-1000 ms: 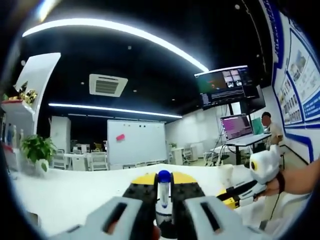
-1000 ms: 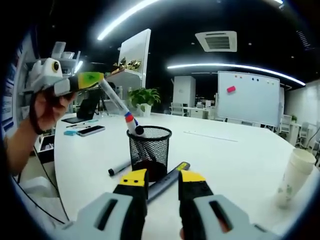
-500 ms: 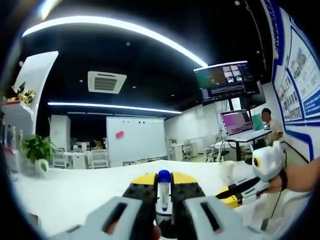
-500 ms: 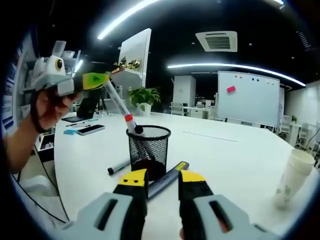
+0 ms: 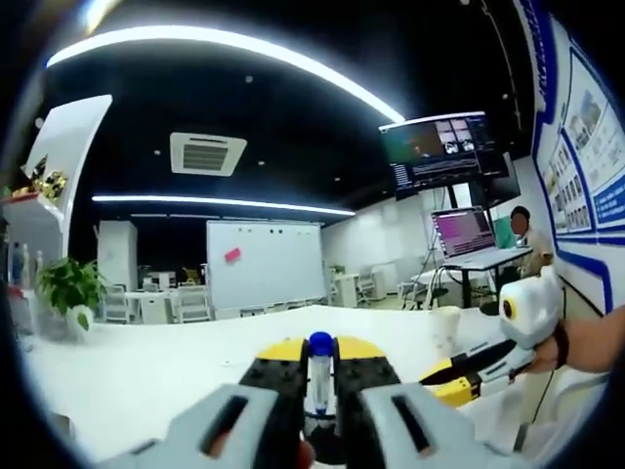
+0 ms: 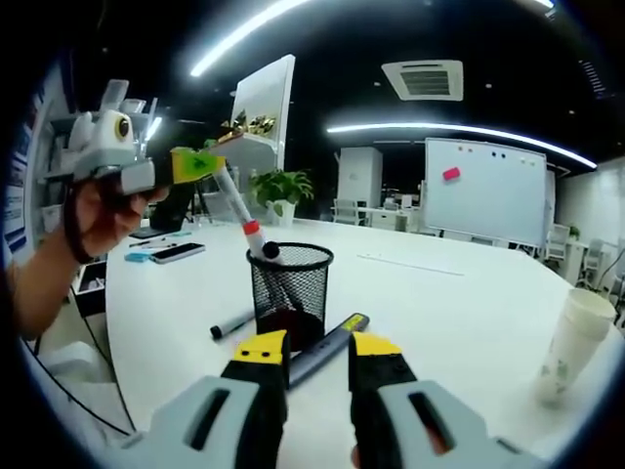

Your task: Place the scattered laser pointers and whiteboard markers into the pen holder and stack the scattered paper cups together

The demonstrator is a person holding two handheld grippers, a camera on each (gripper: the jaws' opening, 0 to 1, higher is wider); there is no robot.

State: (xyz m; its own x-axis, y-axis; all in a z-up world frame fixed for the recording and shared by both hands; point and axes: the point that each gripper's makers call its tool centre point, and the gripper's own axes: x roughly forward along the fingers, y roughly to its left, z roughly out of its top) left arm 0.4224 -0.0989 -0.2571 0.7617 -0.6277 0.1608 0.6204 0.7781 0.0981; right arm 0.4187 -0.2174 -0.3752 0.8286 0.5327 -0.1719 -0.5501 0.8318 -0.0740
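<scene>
Left gripper view low, facing whiteboard (image 5: pixel 264 264); right gripper view faces pen holder (image 6: pixel 290 291) close; whiteboard shared.

I can't read any text from here. The wall posters (image 5: pixel 586 147) in my left gripper view carry lines of print and pictures, but they are too small and warped to make out. The hanging screen (image 5: pixel 444 156) and the laptop (image 5: pixel 467 233) show coloured content, none legible. The paper cup (image 6: pixel 576 347) in my right gripper view bears a greenish print I cannot decipher.
</scene>
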